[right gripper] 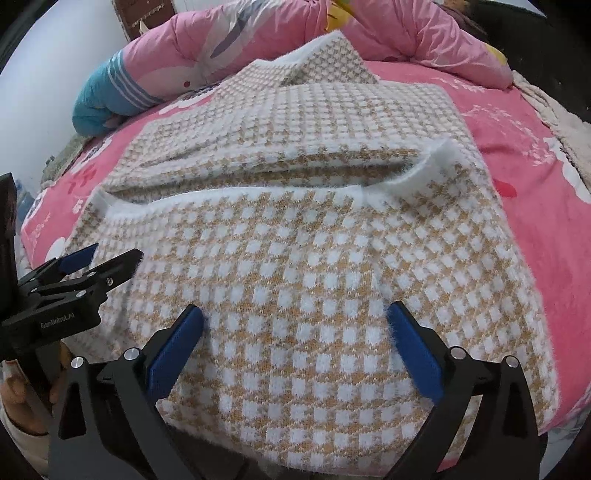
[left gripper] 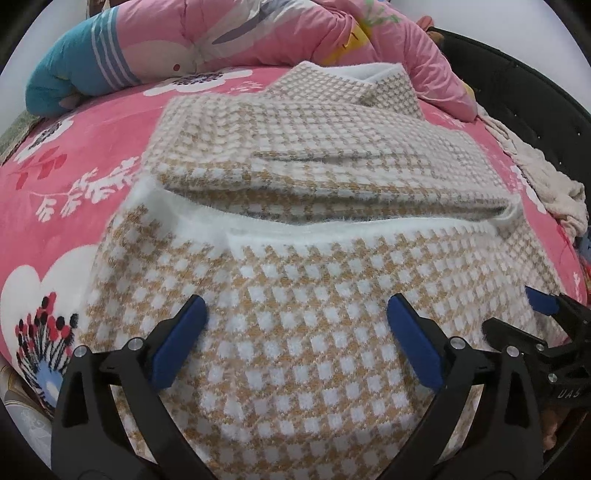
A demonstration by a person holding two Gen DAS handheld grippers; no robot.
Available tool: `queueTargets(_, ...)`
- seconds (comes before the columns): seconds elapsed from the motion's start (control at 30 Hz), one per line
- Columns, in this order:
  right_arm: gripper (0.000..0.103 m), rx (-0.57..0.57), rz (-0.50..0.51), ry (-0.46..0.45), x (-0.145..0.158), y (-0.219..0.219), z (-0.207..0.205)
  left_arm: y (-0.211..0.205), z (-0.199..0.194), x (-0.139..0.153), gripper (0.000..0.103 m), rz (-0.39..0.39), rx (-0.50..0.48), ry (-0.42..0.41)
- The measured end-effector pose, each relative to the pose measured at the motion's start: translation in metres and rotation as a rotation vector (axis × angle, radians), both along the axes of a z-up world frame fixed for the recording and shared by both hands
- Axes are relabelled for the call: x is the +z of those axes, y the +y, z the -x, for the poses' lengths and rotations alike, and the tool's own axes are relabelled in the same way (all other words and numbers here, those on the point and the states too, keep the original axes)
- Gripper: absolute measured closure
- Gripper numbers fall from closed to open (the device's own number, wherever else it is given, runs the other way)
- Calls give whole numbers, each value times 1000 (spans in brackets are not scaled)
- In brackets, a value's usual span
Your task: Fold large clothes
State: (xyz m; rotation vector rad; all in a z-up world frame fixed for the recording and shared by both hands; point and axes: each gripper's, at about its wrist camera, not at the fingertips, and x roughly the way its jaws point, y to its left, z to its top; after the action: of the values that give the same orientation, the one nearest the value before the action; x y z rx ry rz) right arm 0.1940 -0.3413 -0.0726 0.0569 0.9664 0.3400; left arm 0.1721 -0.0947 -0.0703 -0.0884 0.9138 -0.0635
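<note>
We hold both claws spread wide over a fuzzy tan-and-white checked knit sweater (left gripper: 295, 295), nothing pinched between the blue pads. The left claw (left gripper: 295, 332) hangs above the near fold, and the right claw (right gripper: 295, 343) sits just beside it (each shows at the edge of the other's view). The sweater lies folded ahead of and beneath both claws on a pink floral bedsheet (left gripper: 74, 184). Beyond it, far from the claws, a pink quilt (left gripper: 258, 33) is bunched.
</note>
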Motion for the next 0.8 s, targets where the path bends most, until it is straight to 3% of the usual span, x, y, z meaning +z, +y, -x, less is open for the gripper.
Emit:
queueTargets(0.5,6,3,-15,7,0,-4,1,4,-7,-1,8,21,4,52)
queueTargets(0.8,6,5,-15,11,0,-3,0,1,-3,-1,8,11,15,16)
